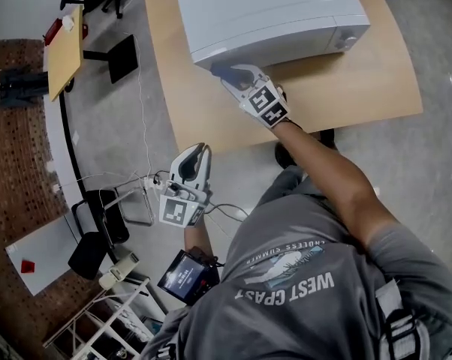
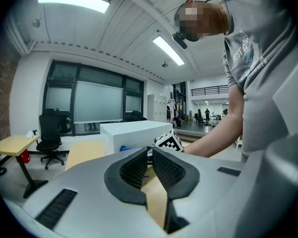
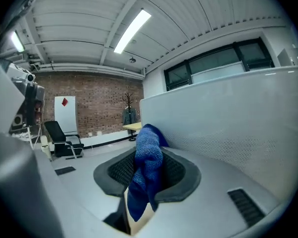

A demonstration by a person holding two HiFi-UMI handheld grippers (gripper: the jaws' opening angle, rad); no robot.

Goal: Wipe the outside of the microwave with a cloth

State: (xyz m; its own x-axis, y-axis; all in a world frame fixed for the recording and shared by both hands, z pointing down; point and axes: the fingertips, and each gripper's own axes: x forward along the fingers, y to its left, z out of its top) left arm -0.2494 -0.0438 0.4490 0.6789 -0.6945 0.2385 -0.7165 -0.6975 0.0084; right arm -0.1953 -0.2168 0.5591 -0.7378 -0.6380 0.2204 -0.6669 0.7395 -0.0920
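The white microwave (image 1: 267,10) stands on a wooden table (image 1: 361,81). My right gripper (image 1: 232,74) is shut on a blue cloth (image 1: 223,71) and holds it at the microwave's lower near-left corner. In the right gripper view the cloth (image 3: 148,165) bunches up between the pads, with the perforated microwave wall (image 3: 233,125) close on the right. My left gripper (image 1: 199,151) hangs over the floor, off the table's near edge, shut with nothing in it. In the left gripper view its pads (image 2: 135,168) meet, and the microwave (image 2: 131,132) and a bit of cloth (image 2: 126,148) lie beyond.
Cables and a power strip (image 1: 147,182) lie on the floor left of my left gripper. A black chair (image 1: 98,227) and a white board (image 1: 34,257) stand by the brick floor strip. A small yellow table (image 1: 64,51) is at the far left.
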